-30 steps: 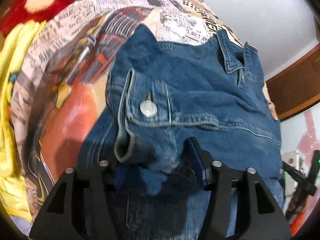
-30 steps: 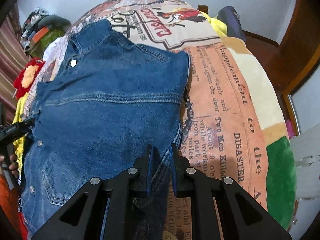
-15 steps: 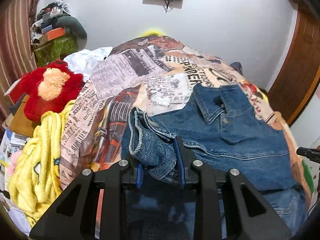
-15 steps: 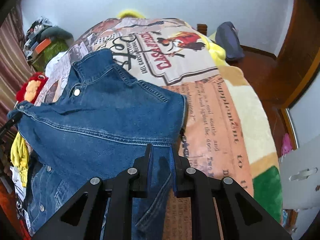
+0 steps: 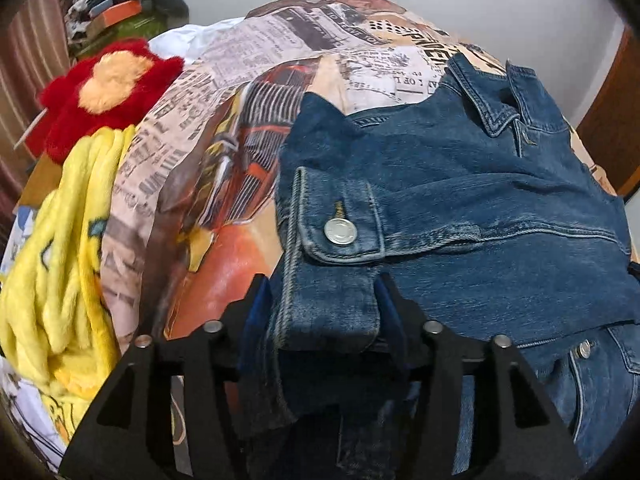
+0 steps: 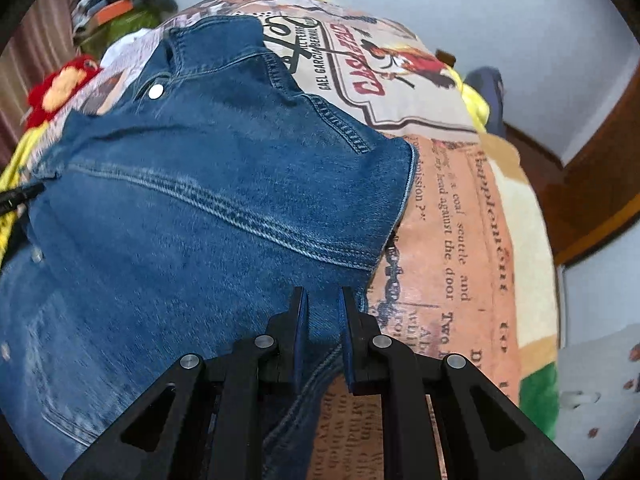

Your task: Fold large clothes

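Observation:
A blue denim jacket (image 5: 460, 184) lies on the printed bedspread (image 5: 256, 64), collar (image 5: 492, 100) toward the far wall. Its sleeve is folded in over the body, and the buttoned cuff (image 5: 332, 312) rests flat between the jaws of my left gripper (image 5: 320, 280). Those jaws are opening and stand apart at either side of the cuff without squeezing it. In the right wrist view the same jacket (image 6: 200, 200) fills the left half. My right gripper (image 6: 322, 294) is shut on the jacket's side edge near the bedspread (image 6: 452, 240).
A red plush toy (image 5: 108, 88) and a yellow blanket (image 5: 60, 260) lie along the bed's left side, with a pile of things (image 5: 120, 12) behind them. A wooden door frame (image 5: 612, 120) stands at the right. A white box (image 6: 596, 380) sits beside the bed.
The left gripper, which held the cuff bunched and lifted, has come down onto the jacket and its jaws have spread. The right gripper stays shut on the edge and sits lower.

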A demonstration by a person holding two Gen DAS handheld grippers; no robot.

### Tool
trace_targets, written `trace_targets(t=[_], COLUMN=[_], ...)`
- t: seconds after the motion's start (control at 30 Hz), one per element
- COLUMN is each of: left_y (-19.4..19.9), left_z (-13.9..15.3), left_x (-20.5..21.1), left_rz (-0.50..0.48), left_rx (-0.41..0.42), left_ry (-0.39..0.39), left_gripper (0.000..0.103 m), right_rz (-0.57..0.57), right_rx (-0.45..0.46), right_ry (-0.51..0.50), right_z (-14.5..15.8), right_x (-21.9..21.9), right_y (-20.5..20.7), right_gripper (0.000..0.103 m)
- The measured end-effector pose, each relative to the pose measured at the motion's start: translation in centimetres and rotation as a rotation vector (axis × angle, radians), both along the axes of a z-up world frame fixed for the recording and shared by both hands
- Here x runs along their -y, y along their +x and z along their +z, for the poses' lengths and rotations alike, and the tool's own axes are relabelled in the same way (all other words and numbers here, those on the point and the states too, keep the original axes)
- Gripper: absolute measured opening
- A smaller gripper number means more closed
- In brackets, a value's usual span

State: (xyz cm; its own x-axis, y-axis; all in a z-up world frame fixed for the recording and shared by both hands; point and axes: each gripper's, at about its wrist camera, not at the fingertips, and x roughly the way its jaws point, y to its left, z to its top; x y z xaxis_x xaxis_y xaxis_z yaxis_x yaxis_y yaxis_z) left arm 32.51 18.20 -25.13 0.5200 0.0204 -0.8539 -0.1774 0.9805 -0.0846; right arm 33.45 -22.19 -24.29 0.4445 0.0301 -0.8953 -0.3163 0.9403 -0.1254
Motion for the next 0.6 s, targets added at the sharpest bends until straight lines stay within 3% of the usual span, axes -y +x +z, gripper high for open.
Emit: trace_targets(t=[0.23, 0.43, 0.47, 0.5, 0.53, 0.6], left_y=[-1.7, -3.2, -3.5, -3.9, -4.2, -4.8], left_z=[0.7, 1.7, 1.9, 2.1, 2.2, 2.5], left_x=[-0.5, -0.7, -0.8, -1.1, -1.4, -2.4], left_rz=[-0.013, -0.009, -0.002, 0.006, 0.011, 0.031], left_rx=[-0.009, -0.021, -0.023, -0.024, -0.024, -0.026], left_ry=[0.035, 0.075, 0.103, 0.134, 0.144, 0.146], left_gripper=[0.081, 0.083, 0.083, 0.083, 0.083, 0.083], right_rz=[0.036, 0.003, -0.003, -0.009, -0.025, -0.075], right_rx=[0.066, 0.066, 0.068, 0.075, 0.084, 0.094], right_ry=[-0.131, -0.122, -0.122, -0.128, -0.148, -0.183], right_z=[-0.2, 0.0, 0.0, 0.0, 0.0, -0.2], right_x=[-0.9, 0.5, 0.7, 0.9, 1.1, 2.1], right_y=[-1.5, -2.2, -2.4, -2.5, -2.6, -2.6], right_gripper=[0.012, 0.015, 0.019, 0.034, 0.059, 0.075])
